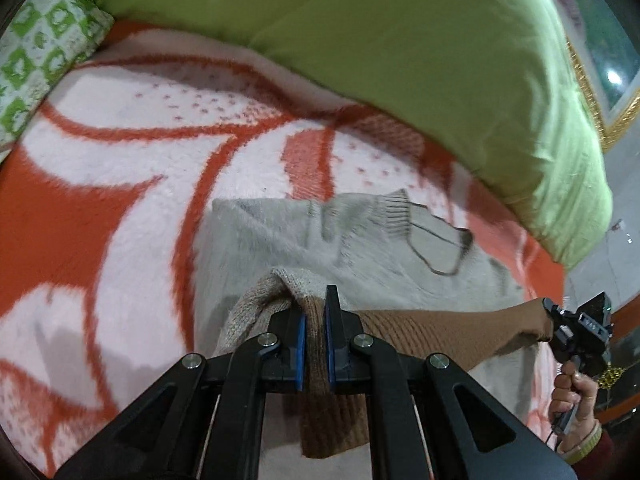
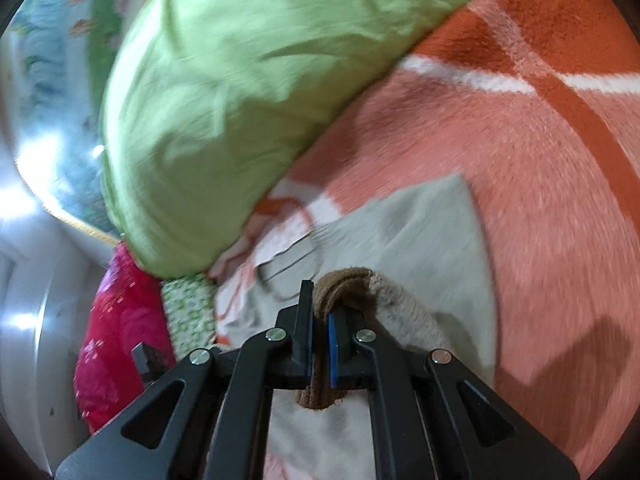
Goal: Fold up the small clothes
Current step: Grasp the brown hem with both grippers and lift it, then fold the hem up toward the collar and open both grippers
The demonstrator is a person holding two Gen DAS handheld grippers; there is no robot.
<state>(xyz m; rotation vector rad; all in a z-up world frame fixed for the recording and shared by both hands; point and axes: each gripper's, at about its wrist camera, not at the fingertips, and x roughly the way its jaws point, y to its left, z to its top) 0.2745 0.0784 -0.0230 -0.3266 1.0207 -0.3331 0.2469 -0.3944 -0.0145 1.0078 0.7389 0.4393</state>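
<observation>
Fold step in hand: brown hem (image 1: 432, 332) of grey sweater (image 1: 280, 232) is clamped by left gripper (image 1: 315, 332) & right gripper (image 2: 319, 344), both closed on it above bed blanket (image 1: 100, 168); next, hem is to be laid onto upper part, edges kept aligned.

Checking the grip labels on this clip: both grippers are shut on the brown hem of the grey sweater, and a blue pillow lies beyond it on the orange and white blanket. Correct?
One detail is off: the pillow is light green, not blue, as both wrist views show. The rest holds: the left gripper and right gripper are each shut on the brown hem of the grey sweater, over the orange and white blanket.
</observation>
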